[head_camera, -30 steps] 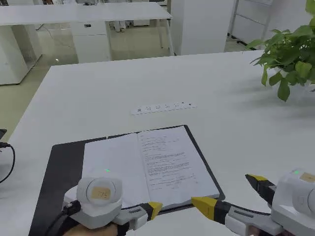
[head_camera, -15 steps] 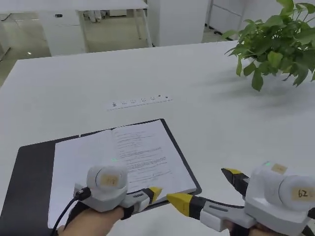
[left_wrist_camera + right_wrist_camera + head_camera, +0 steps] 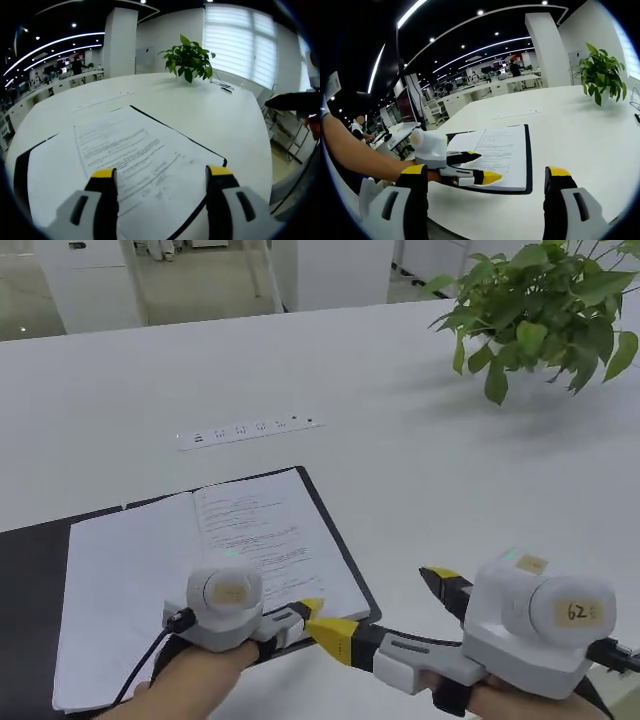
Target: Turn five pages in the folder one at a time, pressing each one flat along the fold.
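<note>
Folder first: one black folder (image 3: 30,580), lying open and flat on the white table (image 3: 450,470), at its near left, right in front of me. Its cover shows as a dark border around the paper. Two pages face up, a blank left page (image 3: 120,590) and a printed right page (image 3: 260,530), meeting at the fold, which runs away from me. Both lie flat.

I hold two grippers, each with two black jaws tipped in yellow. My left gripper (image 3: 305,612) is low over the near right corner of the printed page. In the left gripper view its jaws stand spread, one tip to each side of the lower lines of print, with the page beneath them. Whether the tips touch the paper I cannot tell. My right gripper (image 3: 388,602) is over bare table just beside the folder's near right corner, jaws spread wide and holding nothing. One of its tips sits just beside the left gripper's tip at that corner; the other points out over the table to the right. In the right gripper view the left gripper lies across the folder's near edge.

Beyond the folder's far edge, one white power strip (image 3: 250,430) is set in the tabletop, apart from the cover. At the far right of the table stands one leafy green plant (image 3: 540,310), well apart from the folder and both grippers.
</note>
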Motion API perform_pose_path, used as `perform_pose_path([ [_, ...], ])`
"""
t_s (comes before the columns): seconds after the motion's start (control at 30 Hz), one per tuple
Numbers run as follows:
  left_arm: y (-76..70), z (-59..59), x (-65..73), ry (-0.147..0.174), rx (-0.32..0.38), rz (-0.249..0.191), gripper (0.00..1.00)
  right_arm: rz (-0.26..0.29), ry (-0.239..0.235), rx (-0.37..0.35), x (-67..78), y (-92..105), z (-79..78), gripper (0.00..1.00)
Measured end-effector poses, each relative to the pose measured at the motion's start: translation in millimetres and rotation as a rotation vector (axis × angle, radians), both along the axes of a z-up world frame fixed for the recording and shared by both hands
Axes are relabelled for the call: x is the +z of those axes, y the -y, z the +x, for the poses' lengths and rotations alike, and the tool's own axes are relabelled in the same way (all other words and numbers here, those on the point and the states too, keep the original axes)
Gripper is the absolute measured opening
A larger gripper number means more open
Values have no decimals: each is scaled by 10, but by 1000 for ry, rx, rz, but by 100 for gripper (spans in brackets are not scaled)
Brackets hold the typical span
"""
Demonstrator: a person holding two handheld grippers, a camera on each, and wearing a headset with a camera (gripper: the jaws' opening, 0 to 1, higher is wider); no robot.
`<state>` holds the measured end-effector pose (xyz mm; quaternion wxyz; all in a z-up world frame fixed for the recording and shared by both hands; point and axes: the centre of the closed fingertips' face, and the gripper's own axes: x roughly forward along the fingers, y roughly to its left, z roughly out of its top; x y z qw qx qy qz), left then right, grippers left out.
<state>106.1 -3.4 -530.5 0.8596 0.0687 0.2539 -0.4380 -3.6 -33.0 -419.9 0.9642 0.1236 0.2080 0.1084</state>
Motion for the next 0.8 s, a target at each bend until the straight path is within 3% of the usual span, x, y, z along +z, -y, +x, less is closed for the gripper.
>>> perform_pose_path([
  [0.17,68,-8,-123,-8,13,8,69,16,-14,2,-40,-6,32,96],
  [0.3,124,4,-119,13,31,-8,67,41,-15,-8,-40,-3,76,96],
  [0.4,105,0,-160,60,31,33,64,43,-14,-7,-38,-7,94,96],
  [0.73,81,7,-181,96,36,19,61,67,-32,-10,-102,2,97,95],
  [0.8,75,8,-177,97,35,13,55,73,-38,-10,-115,2,102,95],
])
